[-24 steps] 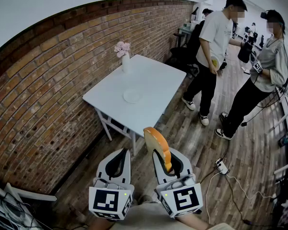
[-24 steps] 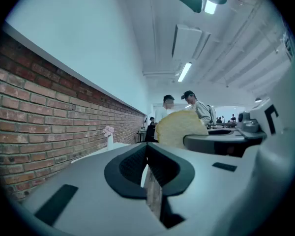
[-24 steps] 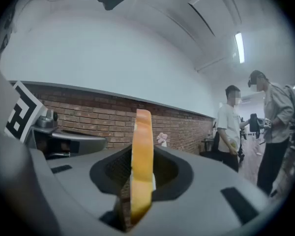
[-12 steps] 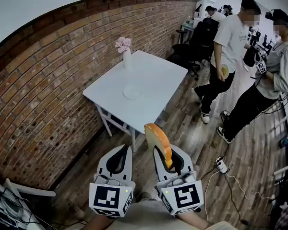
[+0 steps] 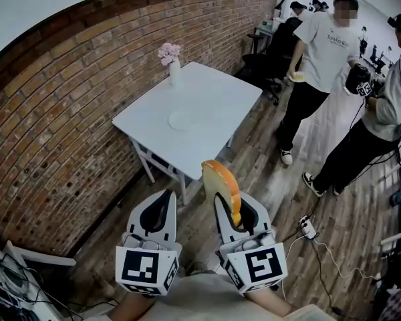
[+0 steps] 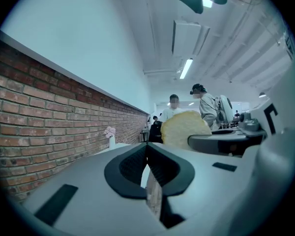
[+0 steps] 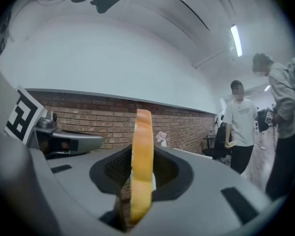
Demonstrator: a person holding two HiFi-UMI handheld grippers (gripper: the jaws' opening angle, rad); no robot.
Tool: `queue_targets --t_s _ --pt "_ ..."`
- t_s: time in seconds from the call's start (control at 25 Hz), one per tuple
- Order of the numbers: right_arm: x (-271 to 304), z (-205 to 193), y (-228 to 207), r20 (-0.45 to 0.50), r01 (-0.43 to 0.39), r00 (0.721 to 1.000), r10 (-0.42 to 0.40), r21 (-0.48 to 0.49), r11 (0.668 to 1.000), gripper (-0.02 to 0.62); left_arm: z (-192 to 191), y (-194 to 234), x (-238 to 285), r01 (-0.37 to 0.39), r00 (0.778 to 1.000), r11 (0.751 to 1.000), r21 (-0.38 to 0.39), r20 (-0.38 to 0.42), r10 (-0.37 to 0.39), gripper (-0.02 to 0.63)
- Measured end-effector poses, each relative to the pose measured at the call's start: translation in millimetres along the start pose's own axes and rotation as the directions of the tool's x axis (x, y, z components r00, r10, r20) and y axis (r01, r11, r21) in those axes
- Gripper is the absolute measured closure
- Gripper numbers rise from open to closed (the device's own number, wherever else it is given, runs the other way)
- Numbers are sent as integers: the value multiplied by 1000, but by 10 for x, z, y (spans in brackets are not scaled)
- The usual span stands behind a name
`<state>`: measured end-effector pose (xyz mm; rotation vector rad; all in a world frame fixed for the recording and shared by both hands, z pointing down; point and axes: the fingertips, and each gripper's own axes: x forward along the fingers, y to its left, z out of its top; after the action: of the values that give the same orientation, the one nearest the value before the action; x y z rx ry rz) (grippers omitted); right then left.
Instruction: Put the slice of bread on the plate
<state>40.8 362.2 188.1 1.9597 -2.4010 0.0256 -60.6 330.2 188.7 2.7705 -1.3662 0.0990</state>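
A slice of bread (image 5: 221, 187) with an orange crust stands upright on edge between the jaws of my right gripper (image 5: 228, 206), which is shut on it. The right gripper view shows the slice (image 7: 141, 163) edge-on, filling the gap of that gripper (image 7: 140, 154). My left gripper (image 5: 168, 196) hangs beside it, jaws together and empty; in its own view the left gripper (image 6: 147, 149) has the bread (image 6: 183, 129) to its right. A round white plate (image 5: 182, 119) lies on the white table (image 5: 214, 105) ahead, well beyond both grippers.
A white vase with pink flowers (image 5: 172, 62) stands at the table's far corner by the brick wall (image 5: 60, 126). Two people (image 5: 321, 59) (image 5: 381, 119) stand on the wood floor at right. A power strip and cables (image 5: 309, 230) lie on the floor near my right gripper.
The view has swung a little, so the table sits slightly higher and left. The person in the white shirt has stepped back to the right. Both grippers keep their pose, bread still held.
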Motion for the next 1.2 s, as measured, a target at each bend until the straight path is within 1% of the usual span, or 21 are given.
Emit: queue_targets --t_s 0.24,0.48,0.68,0.84,1.2 --pt "13 -48 -180 2 -5 1000 5 -1 1000 499 -21 100 40 -62 998 998 -3 4 62 595" --pt "144 -62 -196 5 -30 1000 30 -13 999 499 -36 204 130 -86 996 996 1 9 86 595" --pt "451 -77 -205 6 -46 999 46 -28 999 499 -76 412 339 -93 996 996 -11 14 93 595" --pt "862 -94 -293 6 -34 999 34 -35 999 499 -83 680 696 -85 996 996 -19 23 85 595" --pt "2087 -130 -587 -39 18 999 -18 -17 1000 499 -106 1408 1837 -20 1000 999 -36 -20 19 595"
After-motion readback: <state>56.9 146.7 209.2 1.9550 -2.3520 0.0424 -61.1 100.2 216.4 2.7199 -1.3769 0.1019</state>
